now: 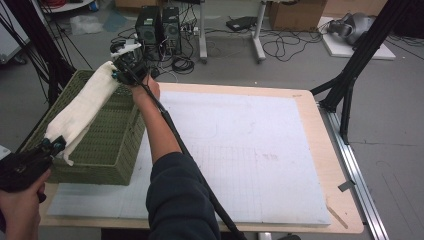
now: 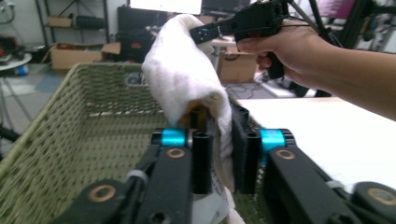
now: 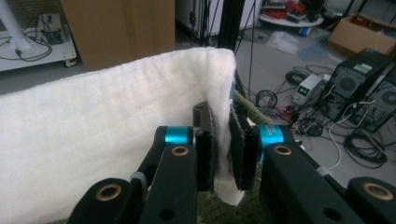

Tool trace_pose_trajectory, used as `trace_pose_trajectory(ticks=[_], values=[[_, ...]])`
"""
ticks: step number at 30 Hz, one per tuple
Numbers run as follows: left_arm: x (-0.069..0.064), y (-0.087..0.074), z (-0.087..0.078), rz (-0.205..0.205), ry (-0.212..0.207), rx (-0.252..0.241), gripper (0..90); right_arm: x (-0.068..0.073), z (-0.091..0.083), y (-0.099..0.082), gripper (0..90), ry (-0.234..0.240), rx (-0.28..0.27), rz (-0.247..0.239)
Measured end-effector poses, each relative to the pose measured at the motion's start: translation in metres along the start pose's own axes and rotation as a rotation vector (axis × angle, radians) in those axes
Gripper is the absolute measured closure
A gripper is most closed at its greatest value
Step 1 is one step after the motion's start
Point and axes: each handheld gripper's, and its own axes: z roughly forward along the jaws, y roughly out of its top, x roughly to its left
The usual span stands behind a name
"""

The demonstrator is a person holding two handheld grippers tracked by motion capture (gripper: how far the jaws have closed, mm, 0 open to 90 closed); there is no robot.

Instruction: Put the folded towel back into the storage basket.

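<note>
Both arms reach over the green basket (image 1: 105,150), jaws clamping the stretched white towel (image 1: 82,107) ends.

We see a cream-white towel (image 1: 82,107) over an olive-green woven basket (image 1: 107,145). The black grippers carry turquoise bands, and the table mat (image 1: 245,160) is pale grey.
</note>
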Motion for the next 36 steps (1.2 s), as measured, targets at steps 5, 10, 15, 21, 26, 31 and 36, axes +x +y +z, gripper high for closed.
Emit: trace_pose_trajectory(ticks=[5,10,15,21,26,31,36], values=[[0.008,0.001,-0.003,-0.058,0.093,0.007,32.4,0.002,0.015,-0.010,41.8,-0.049,0.044,0.058],[0.008,0.004,-0.005,-0.087,0.154,0.001,21.9,0.004,0.008,-0.021,39.1,0.003,0.040,0.048],[0.004,0.004,-0.003,-0.105,0.109,-0.004,14.8,0.000,-0.008,-0.031,34.0,0.047,0.043,0.065],[-0.002,0.005,-0.001,-0.103,0.072,-0.010,14.8,-0.002,-0.030,-0.041,26.3,0.101,0.059,0.037],[-0.005,0.006,0.001,-0.101,0.031,-0.007,15.4,-0.009,-0.049,-0.048,19.1,0.105,0.072,0.026],[-0.009,0.005,0.005,-0.100,-0.005,-0.008,17.1,-0.017,-0.069,-0.053,18.4,0.097,0.049,0.036],[-0.015,0.006,0.010,-0.102,-0.050,0.018,16.9,-0.023,-0.092,-0.059,18.0,0.097,0.053,0.027]])
